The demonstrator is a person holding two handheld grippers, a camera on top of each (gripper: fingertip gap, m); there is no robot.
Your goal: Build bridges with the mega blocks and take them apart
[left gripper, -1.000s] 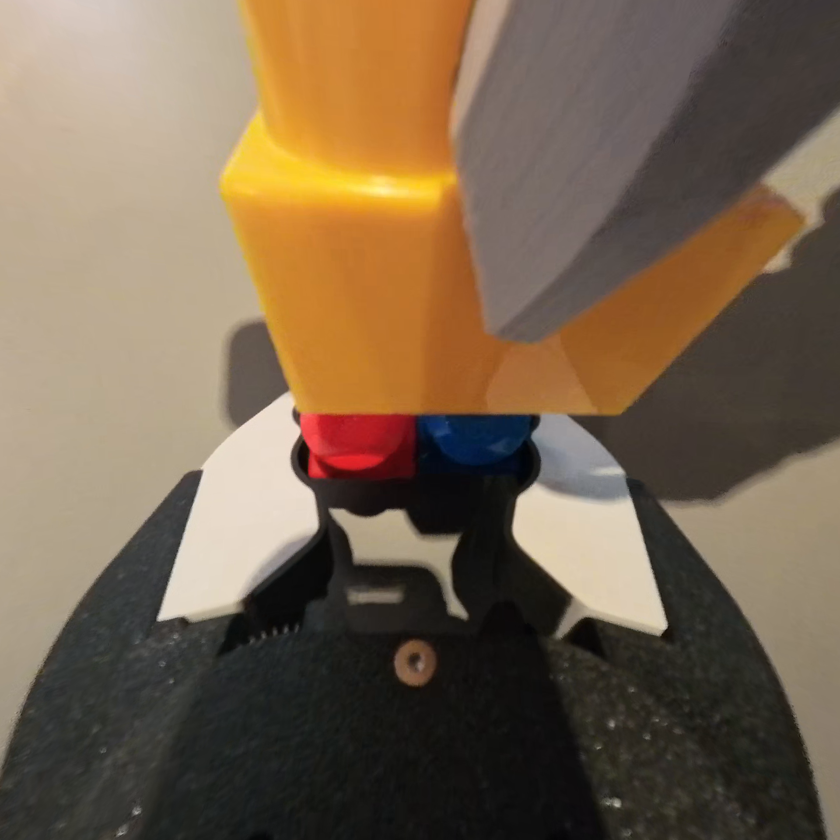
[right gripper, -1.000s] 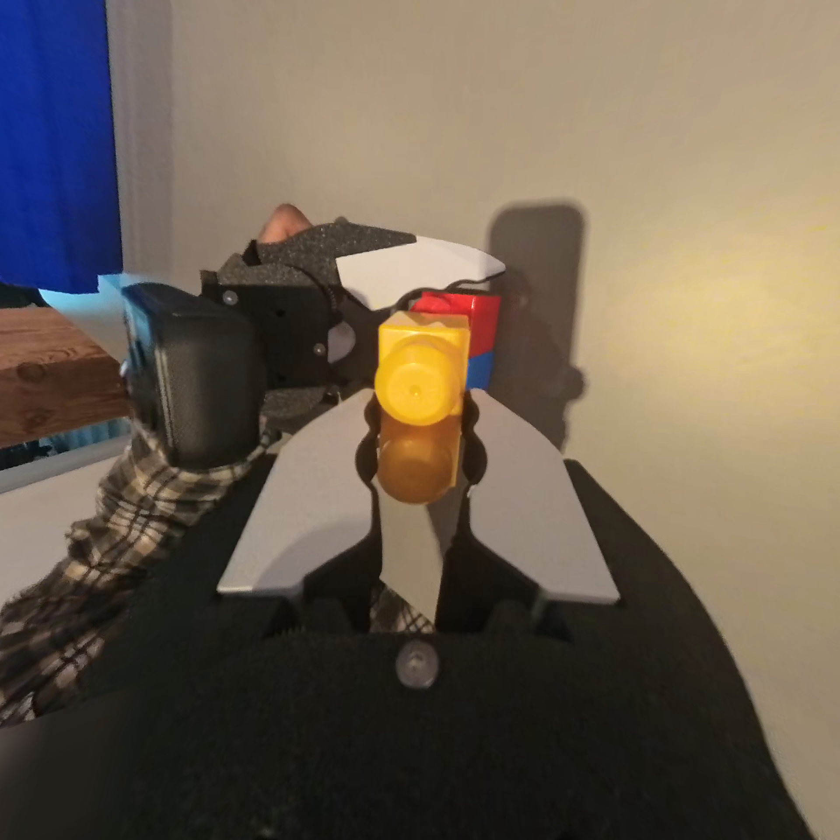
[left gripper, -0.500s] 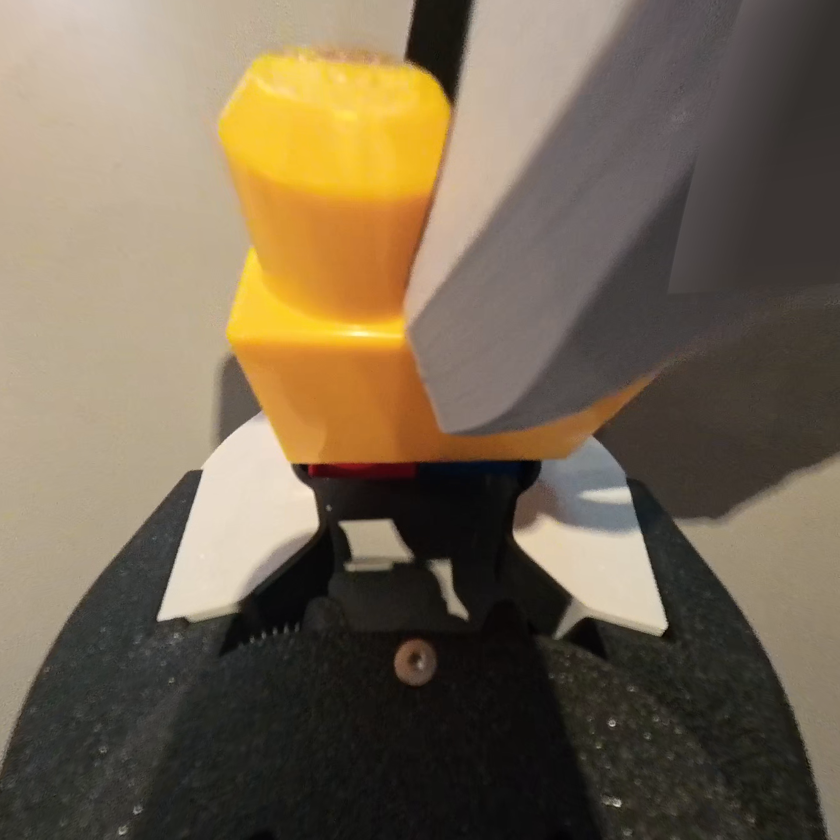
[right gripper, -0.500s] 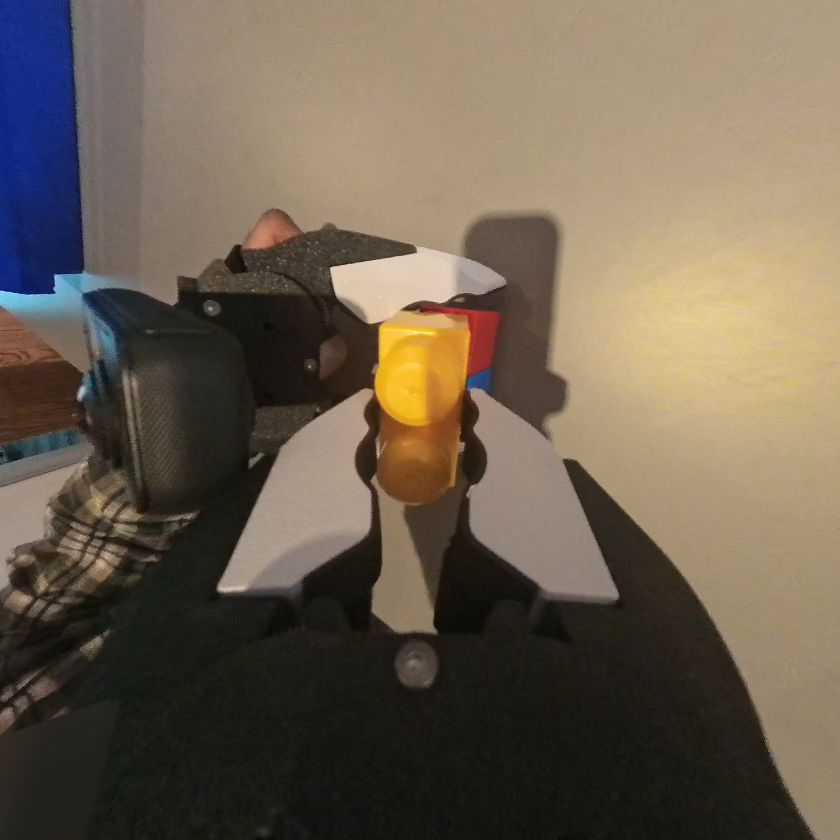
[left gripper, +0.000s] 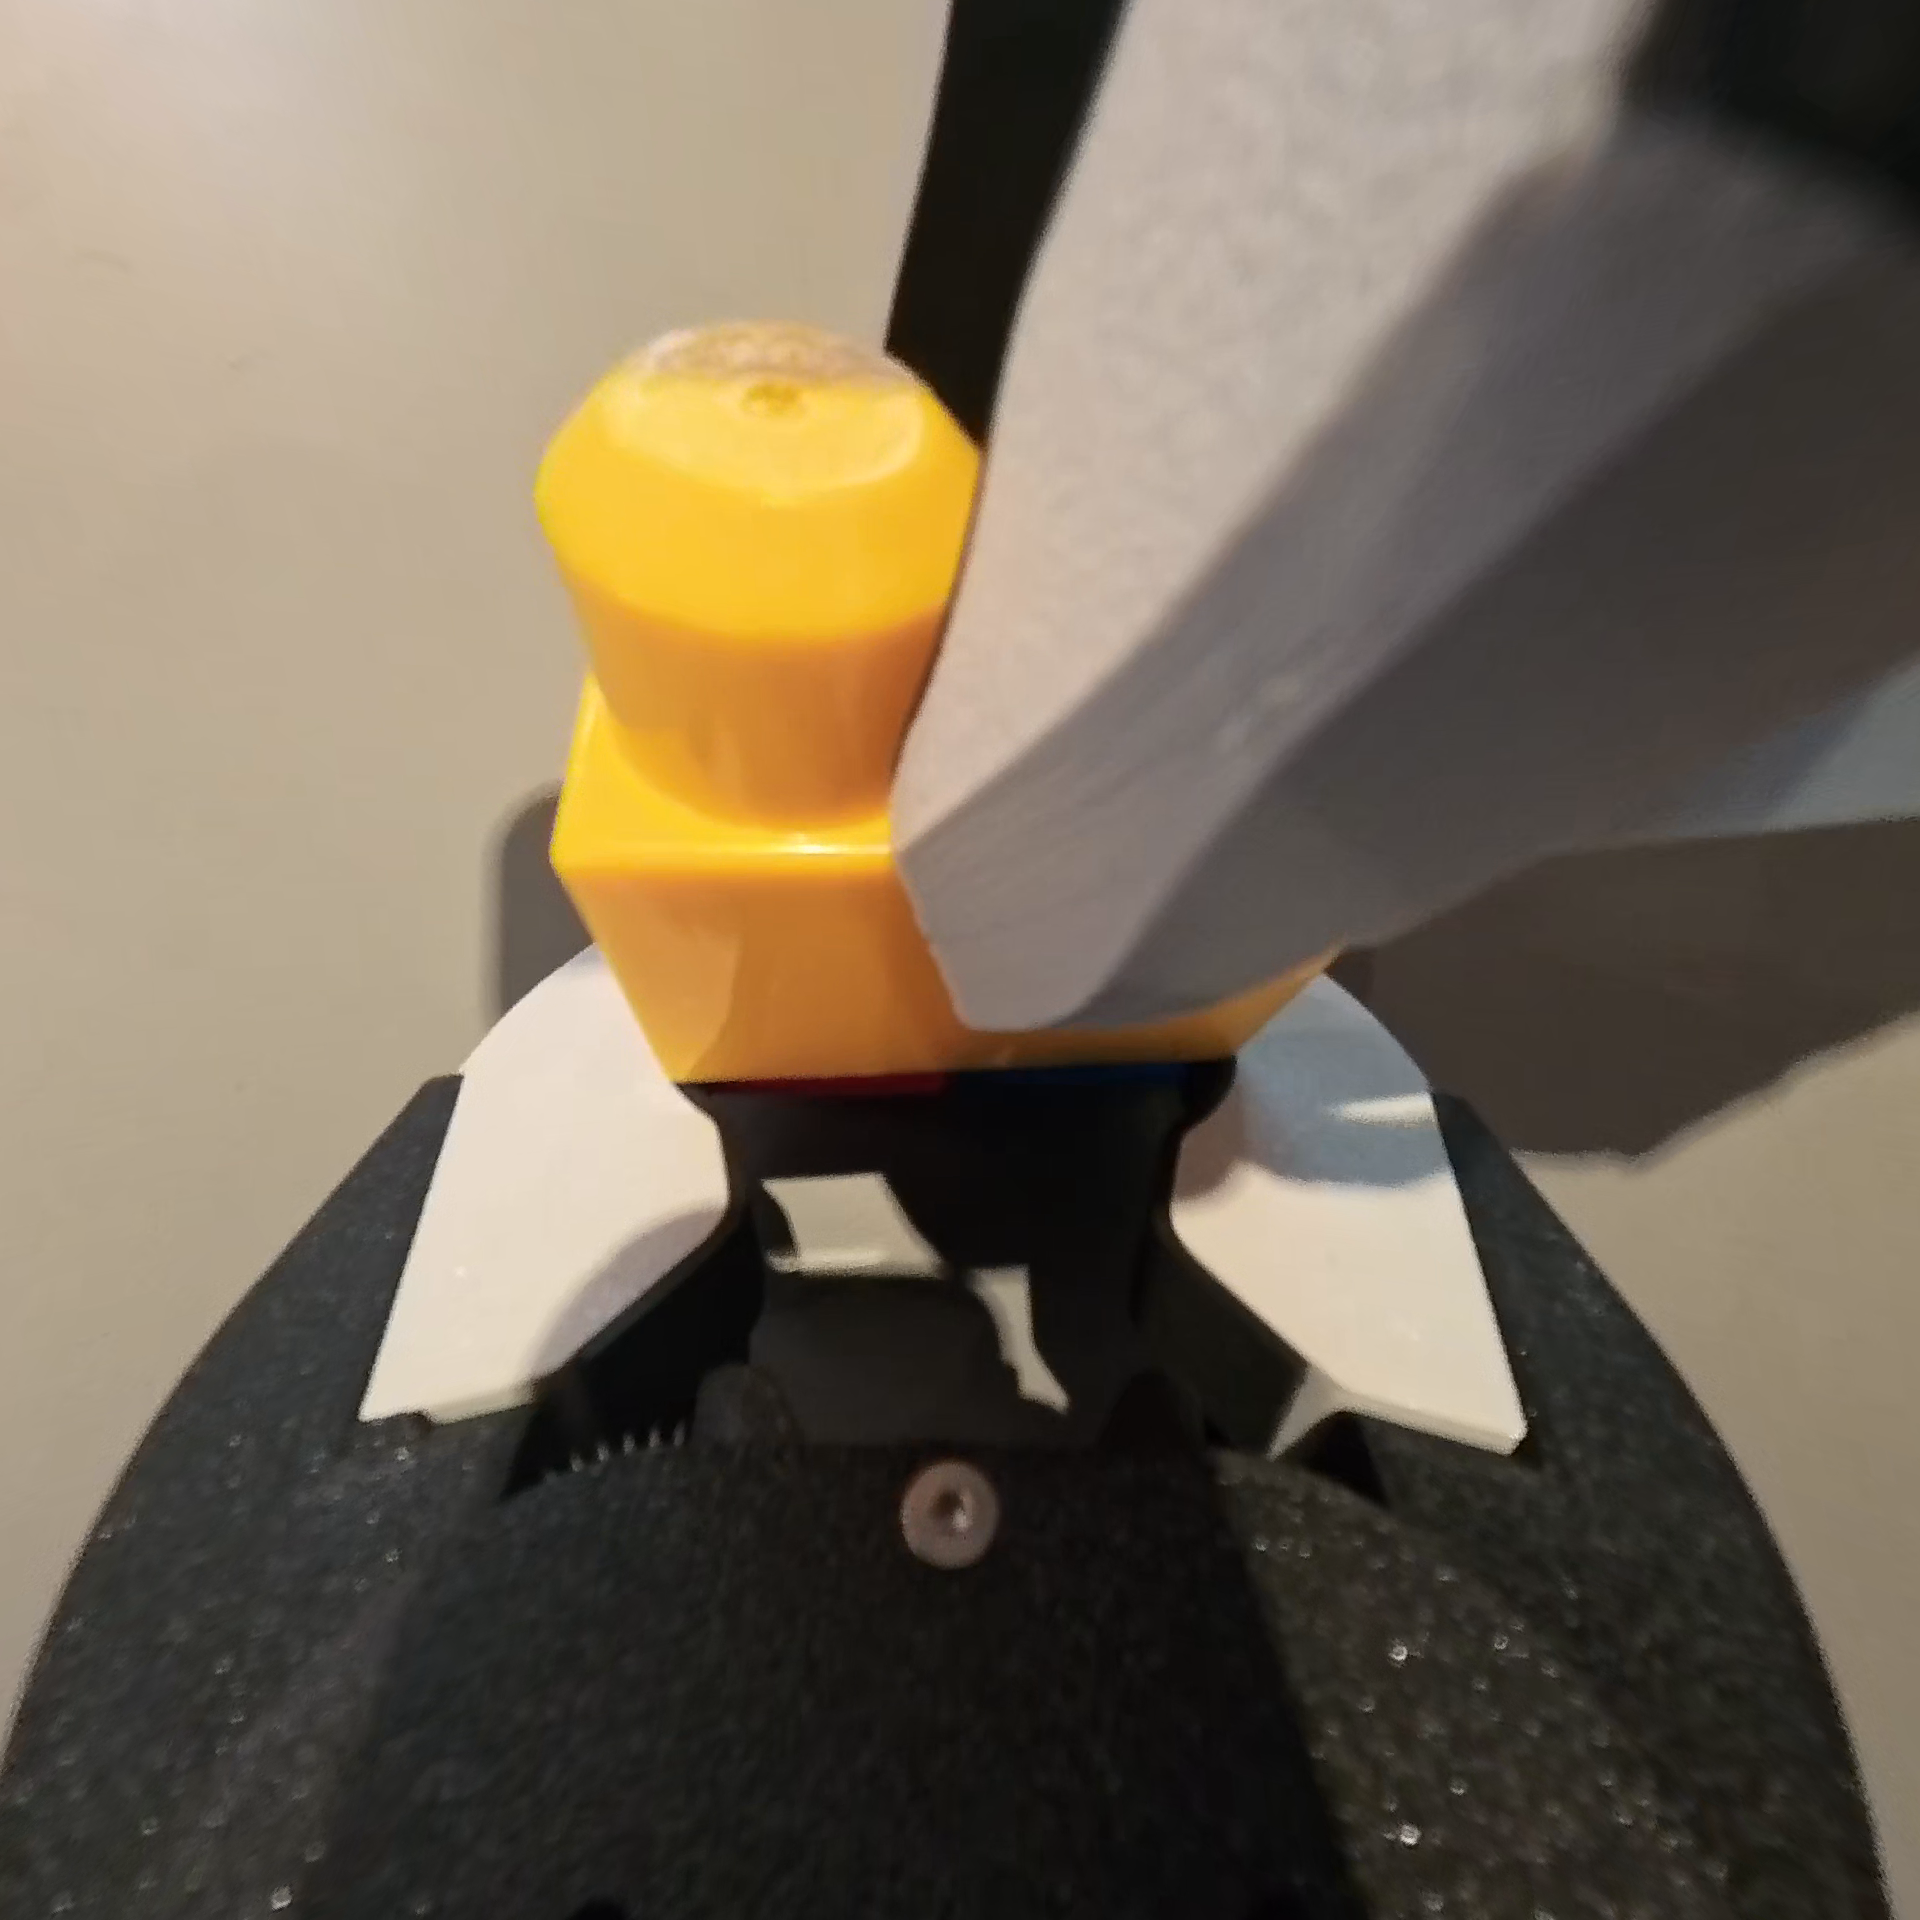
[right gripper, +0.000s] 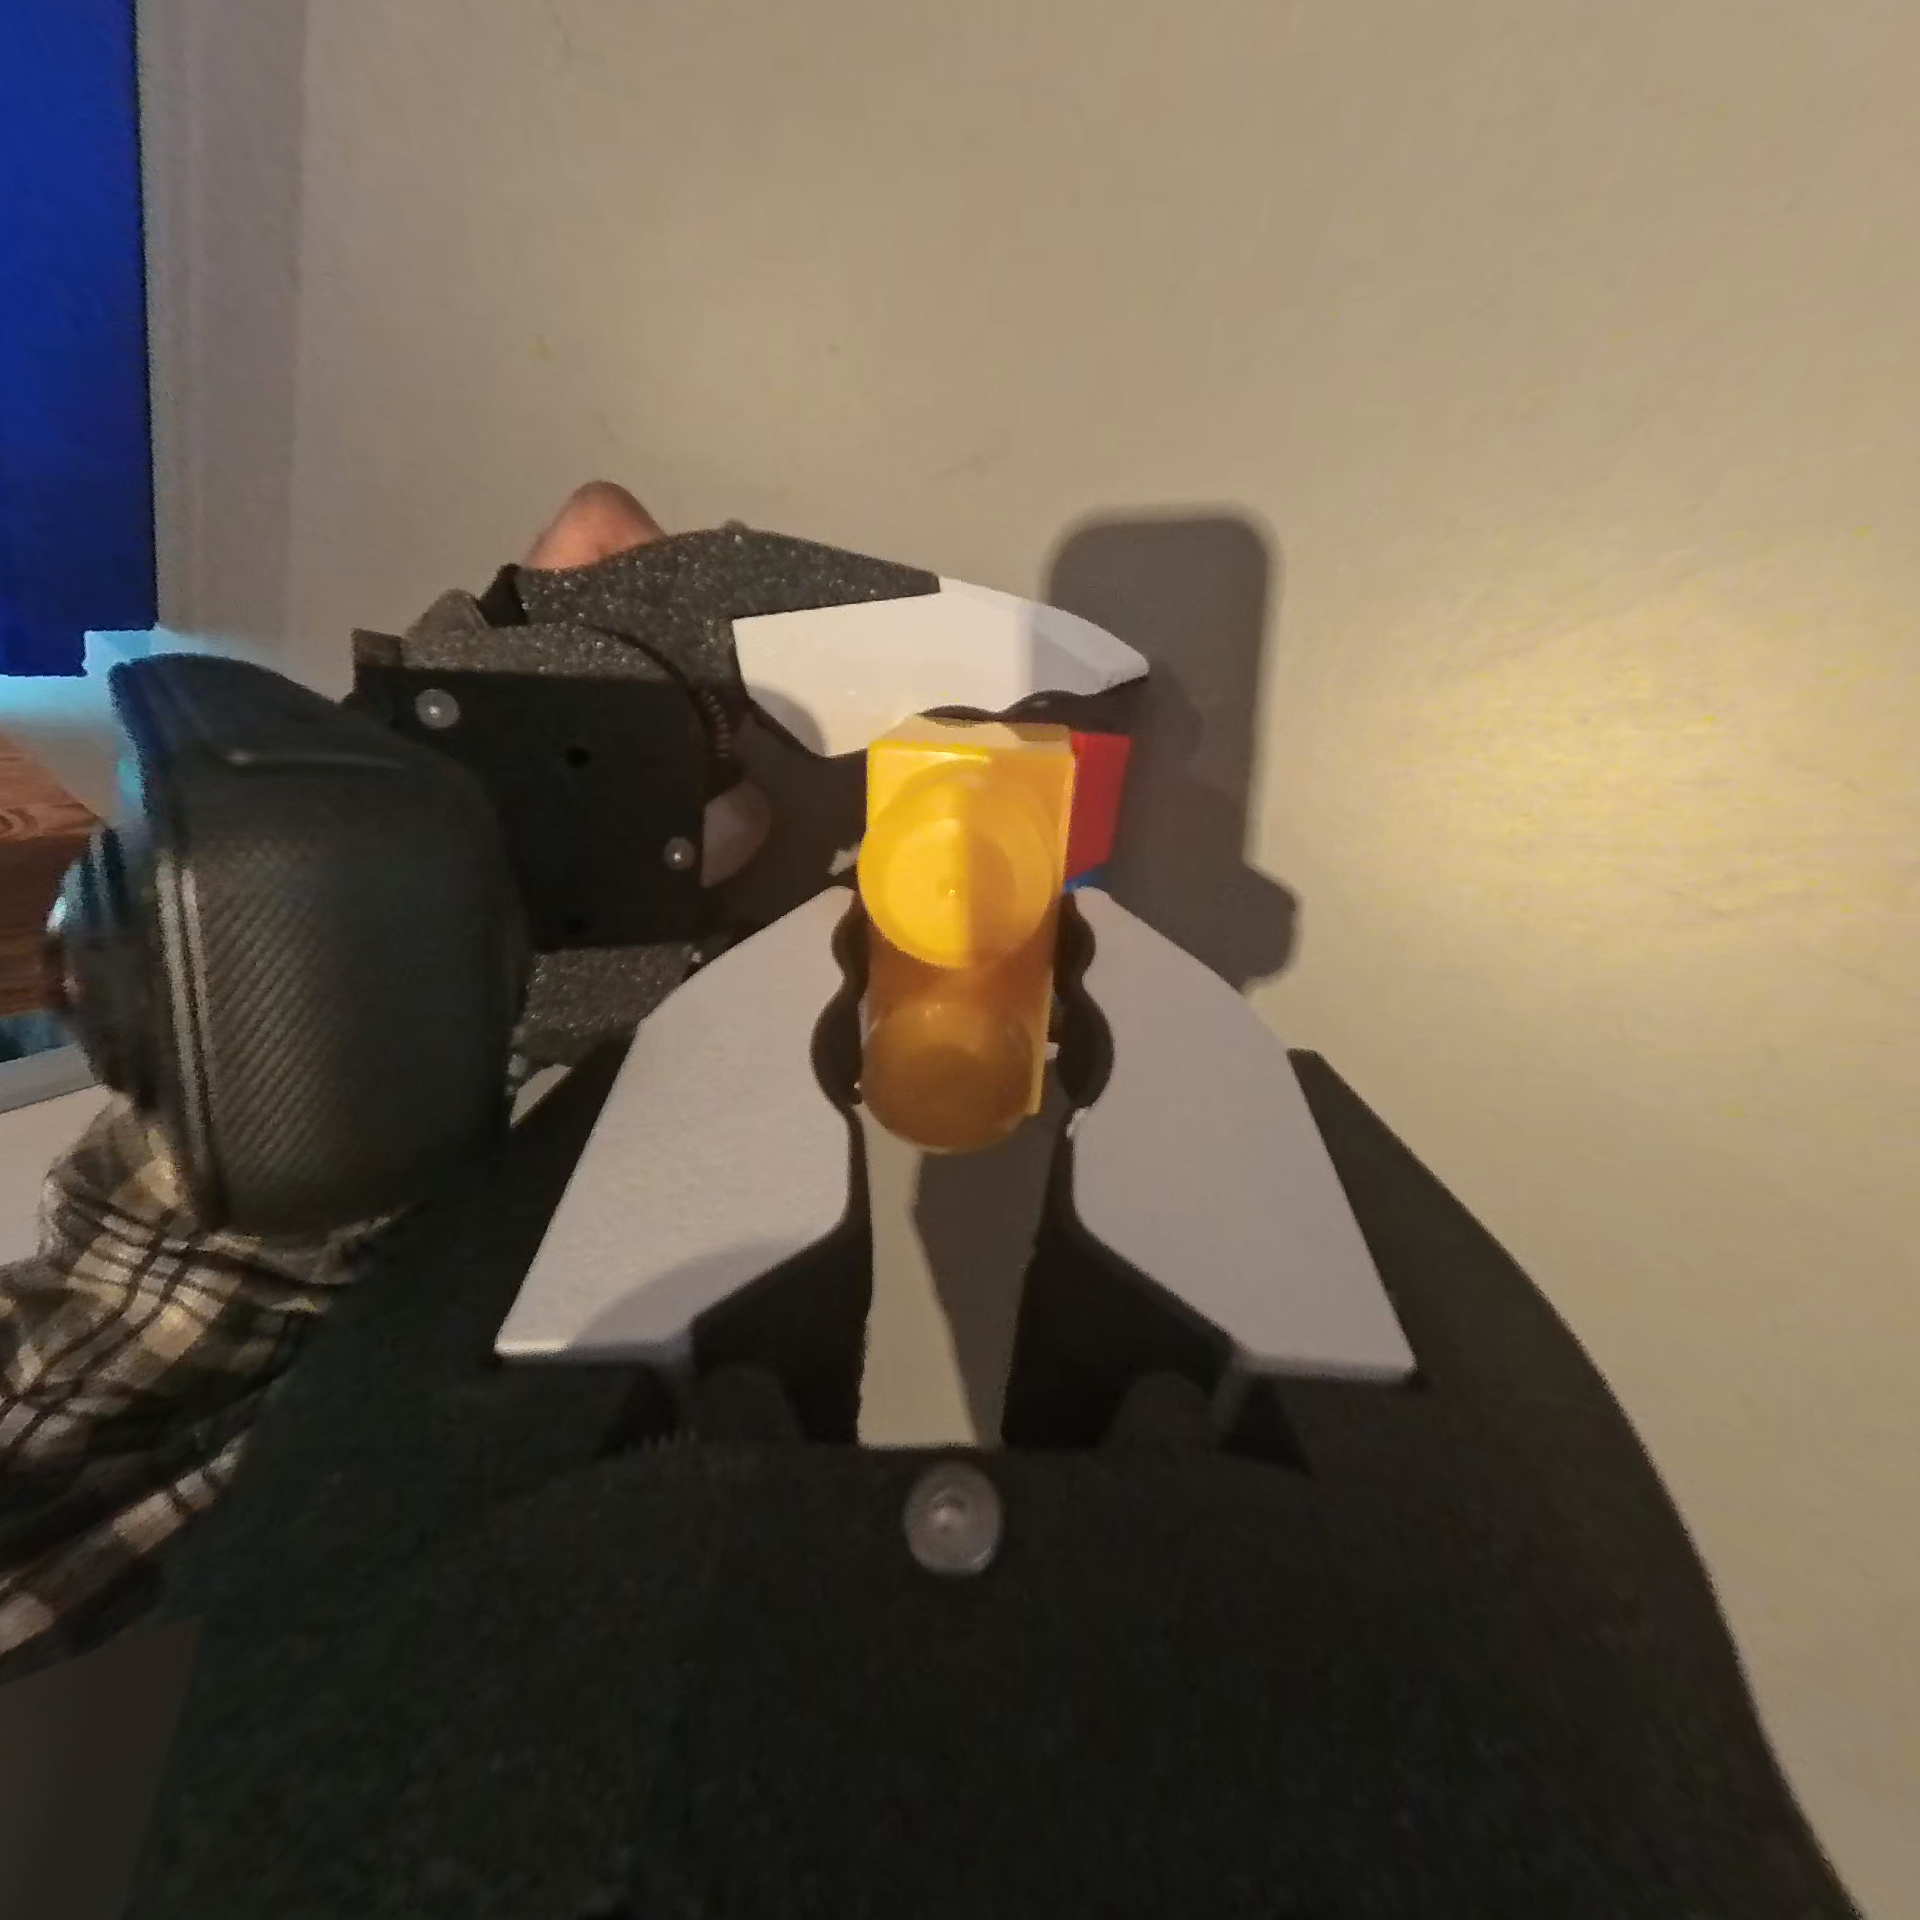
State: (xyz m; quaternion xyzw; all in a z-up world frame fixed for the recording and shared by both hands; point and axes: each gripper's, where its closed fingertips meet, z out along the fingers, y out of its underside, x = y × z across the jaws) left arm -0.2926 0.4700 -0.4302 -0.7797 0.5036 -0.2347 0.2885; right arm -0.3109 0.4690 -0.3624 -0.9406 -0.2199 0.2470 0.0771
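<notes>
A: In the left wrist view?
B: The left gripper stayed clamped on the red block and blue block; the yellow block had closed the gap and sat on both.

A: Right wrist view?
B: The right gripper was clamped on the yellow block, held up against the wall. Bridge joined, I'd judge.

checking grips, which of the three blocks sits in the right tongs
The yellow block, with two round studs, sits pinched in the right tongs. The red block and blue block sit behind it in the left tongs.
</notes>
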